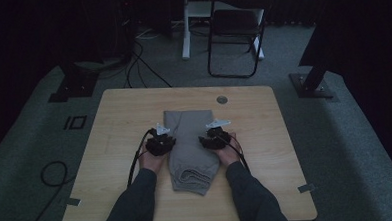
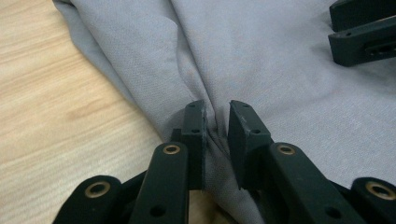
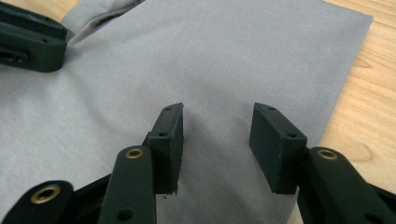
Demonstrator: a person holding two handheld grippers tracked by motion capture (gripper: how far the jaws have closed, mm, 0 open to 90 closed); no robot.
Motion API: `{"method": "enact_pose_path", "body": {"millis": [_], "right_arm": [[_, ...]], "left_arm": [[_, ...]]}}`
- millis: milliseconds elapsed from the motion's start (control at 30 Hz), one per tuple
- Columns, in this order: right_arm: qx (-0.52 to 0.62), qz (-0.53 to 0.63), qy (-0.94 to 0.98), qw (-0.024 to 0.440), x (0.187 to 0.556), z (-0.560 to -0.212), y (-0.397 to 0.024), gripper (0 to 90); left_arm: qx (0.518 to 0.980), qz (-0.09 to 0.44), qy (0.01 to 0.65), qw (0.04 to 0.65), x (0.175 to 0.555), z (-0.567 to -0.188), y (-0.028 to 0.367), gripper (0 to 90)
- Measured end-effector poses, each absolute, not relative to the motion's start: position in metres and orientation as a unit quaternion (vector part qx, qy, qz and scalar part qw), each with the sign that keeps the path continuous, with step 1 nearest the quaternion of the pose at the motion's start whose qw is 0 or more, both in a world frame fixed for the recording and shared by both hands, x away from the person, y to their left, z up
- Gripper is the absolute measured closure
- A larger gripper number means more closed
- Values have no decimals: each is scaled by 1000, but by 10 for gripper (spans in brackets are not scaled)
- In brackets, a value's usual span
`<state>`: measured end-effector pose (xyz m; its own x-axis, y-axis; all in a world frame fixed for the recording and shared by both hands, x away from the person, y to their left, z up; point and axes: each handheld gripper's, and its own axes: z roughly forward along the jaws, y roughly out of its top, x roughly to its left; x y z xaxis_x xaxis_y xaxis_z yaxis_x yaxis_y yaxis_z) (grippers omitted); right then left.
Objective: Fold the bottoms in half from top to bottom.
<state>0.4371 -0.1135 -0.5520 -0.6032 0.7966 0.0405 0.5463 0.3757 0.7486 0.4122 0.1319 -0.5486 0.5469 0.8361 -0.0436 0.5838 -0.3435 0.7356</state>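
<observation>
Pinching up a ridge of grey fabric, looks like a fold getting set up on those sweatpants [image 1: 191, 148].

Lying folded lengthwise down the middle of the wooden worktop [image 1: 119, 124], waistband end nearest the person, so both long edges are easy to reach from either side. Left gripper [image 2: 216, 128] nearly closed on a raised crease near the left edge, cloth bunched between the pads. Right gripper [image 3: 217, 140] spread wide, hovering over flat cloth by the opposite edge, nothing caught yet. Both forearms in from below, hands level and mirrored, grippers angled inward toward each other.
</observation>
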Motion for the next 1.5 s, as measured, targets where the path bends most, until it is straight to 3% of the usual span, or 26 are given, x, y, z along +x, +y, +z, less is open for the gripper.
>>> {"method": "enact_pose_path", "body": {"millis": [800,1200,1500], "right_arm": [[355,385,841,138,357,-553,-135,556],[361,390,837,130,356,-553,-137,559],[362,393,836,125,358,-553,-139,565]], "left_arm": [[820,135,399,389,320,-551,133,752],[809,232,417,344,360,-548,125,628],[773,265,476,326,377,-546,143,626]]}}
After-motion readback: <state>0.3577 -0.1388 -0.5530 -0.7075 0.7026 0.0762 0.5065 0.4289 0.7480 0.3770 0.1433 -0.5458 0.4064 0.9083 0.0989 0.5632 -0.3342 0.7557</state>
